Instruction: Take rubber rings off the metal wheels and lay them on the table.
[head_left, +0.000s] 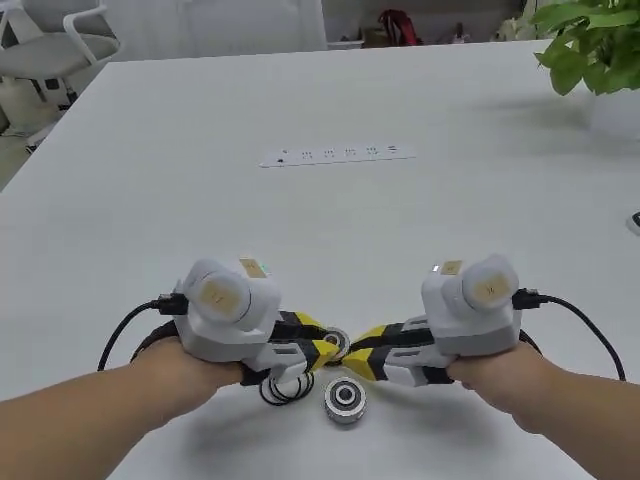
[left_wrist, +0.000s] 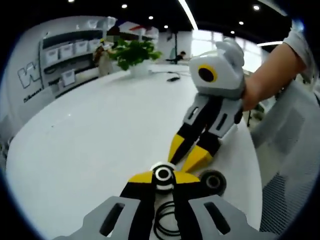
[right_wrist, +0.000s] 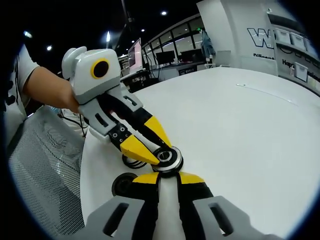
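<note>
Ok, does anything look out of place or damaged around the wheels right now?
Nothing stands out. The left tongs clamp one metal wheel, with the right tongs at its rim; the second wheel lies flat on the table, and the removed rubber rings sit loosely piled beside it.

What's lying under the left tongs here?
Under the left tongs, which grip a small metal wheel, thin black rubber rings lie loose on the white table. The tongs cover part of the pile, so the count is unclear.
</note>
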